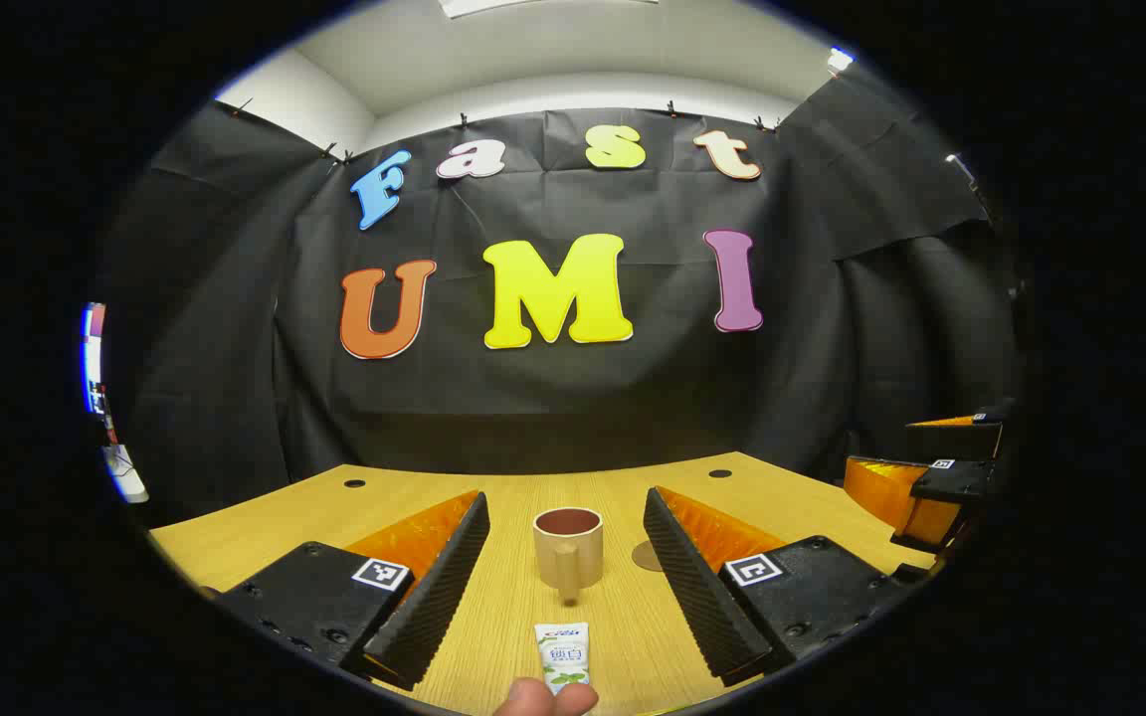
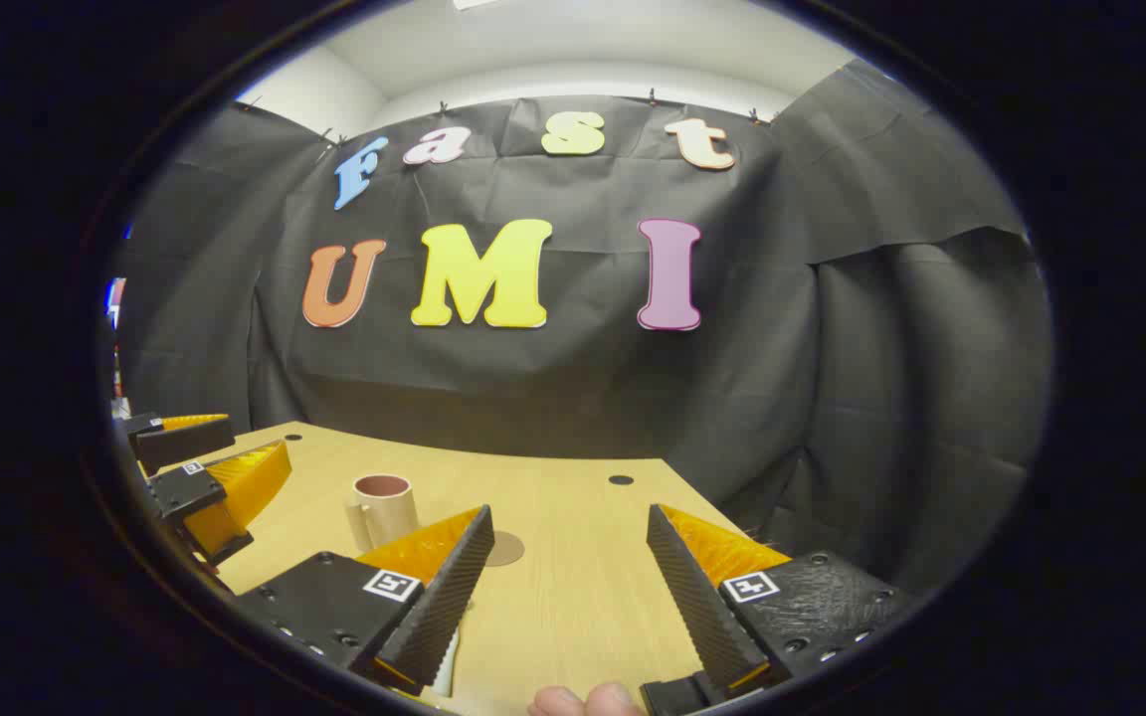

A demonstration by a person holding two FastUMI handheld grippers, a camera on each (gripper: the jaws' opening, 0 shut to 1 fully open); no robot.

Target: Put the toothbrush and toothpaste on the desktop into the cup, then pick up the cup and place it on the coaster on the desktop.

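Left gripper spread wide, grasping nothing; toothpaste flat between its fingers, cup upright just beyond. Right gripper likewise released. Likely toothpaste pickup: lower, clench.

Left gripper fingers spread wide, right gripper likewise

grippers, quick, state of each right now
Left tool: open, holding nothing; beige ceramic cup and white toothpaste tube lie ahead between its fingers.
Right tool: open, holding nothing, over the wooden desktop.
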